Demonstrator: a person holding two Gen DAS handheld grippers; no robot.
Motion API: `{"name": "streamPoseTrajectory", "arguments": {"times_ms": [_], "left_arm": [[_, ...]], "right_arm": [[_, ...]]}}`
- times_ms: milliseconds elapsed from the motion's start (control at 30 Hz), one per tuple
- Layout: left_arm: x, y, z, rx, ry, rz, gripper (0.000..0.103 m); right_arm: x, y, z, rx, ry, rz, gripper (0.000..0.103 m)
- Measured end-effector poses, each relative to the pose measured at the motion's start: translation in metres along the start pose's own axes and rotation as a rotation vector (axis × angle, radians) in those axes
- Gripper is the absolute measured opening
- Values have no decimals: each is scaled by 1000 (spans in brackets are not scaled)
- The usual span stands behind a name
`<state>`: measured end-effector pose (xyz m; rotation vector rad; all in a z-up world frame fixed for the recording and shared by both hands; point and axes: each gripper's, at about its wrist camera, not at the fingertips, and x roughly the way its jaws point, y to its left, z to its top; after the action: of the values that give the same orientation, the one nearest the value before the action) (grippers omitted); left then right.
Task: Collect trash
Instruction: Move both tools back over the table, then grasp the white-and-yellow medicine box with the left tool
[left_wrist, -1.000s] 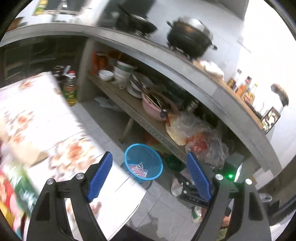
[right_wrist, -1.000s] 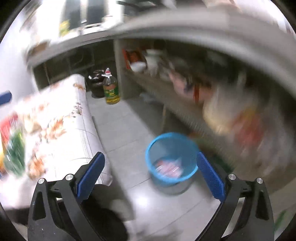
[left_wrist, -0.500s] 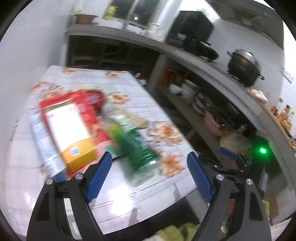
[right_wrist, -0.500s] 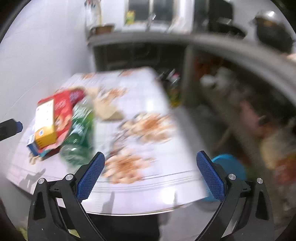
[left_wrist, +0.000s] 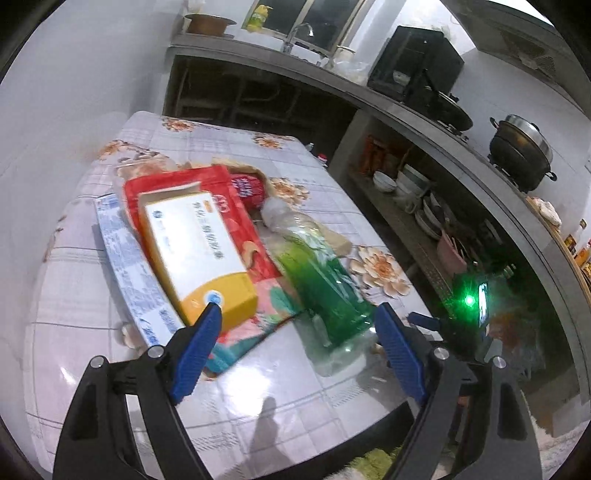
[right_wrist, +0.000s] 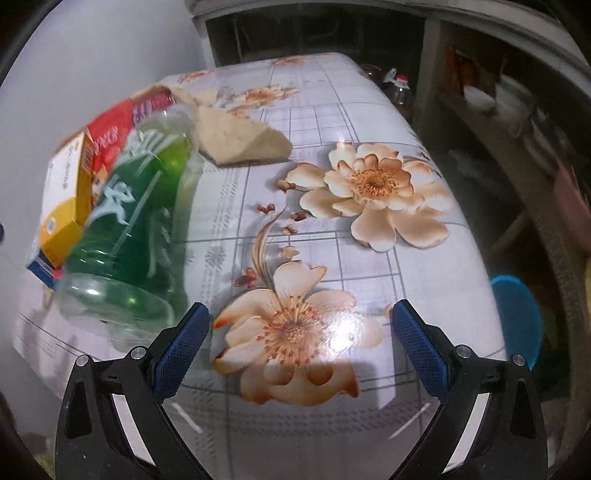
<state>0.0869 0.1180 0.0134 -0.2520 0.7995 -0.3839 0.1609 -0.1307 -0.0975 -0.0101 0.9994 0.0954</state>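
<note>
Left gripper (left_wrist: 299, 325): jaws wide apart and just been opening further, nothing clamped. It hangs over the near edge of the table (left_wrist: 92, 325), pointing down at the trash pile. Its left fingertip overlaps the yellow end of a white-and-yellow carton (left_wrist: 195, 254) in the view; contact cannot be told. Between the fingers, further off, a green plastic bottle (left_wrist: 325, 288) lies on its side, base toward the camera.

Carton sits atop a red snack bag (left_wrist: 240, 218); a blue-and-white wrapper (left_wrist: 129, 266) lies along the pile's left side. A red can (left_wrist: 247, 188) shows behind the bag.

Right gripper (right_wrist: 299, 325): jaws wide apart, empty, over the flowered tablecloth (right_wrist: 369, 184) with bare cloth between the fingers. Green plastic bottle (right_wrist: 136, 218) lies just left of its left finger, apart from it. A beige crumpled paper piece (right_wrist: 236, 140) rests beyond the bottle's neck.

Blue basket (right_wrist: 517, 317) stands on the floor past the table's right edge, partly hidden by it. Shelves with dishes (left_wrist: 410, 181) and a black pot (left_wrist: 521, 151) on the counter lie further right.
</note>
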Motion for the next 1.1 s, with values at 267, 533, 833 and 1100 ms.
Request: {"name": "streamPoseTrajectory", "arguments": {"times_ms": [267, 533, 833, 1100], "left_arm": [[-2, 32, -1, -56, 3, 24, 87], [2, 52, 9, -104, -29, 36, 88], [37, 51, 42, -127, -52, 178, 93], [76, 46, 48, -151, -13, 370, 97]], "right_arm": [[1, 6, 2, -17, -6, -30, 96], [4, 4, 6, -14, 11, -29, 96], [7, 6, 9, 23, 17, -51, 96], [7, 10, 7, 72, 5, -81, 96]]}}
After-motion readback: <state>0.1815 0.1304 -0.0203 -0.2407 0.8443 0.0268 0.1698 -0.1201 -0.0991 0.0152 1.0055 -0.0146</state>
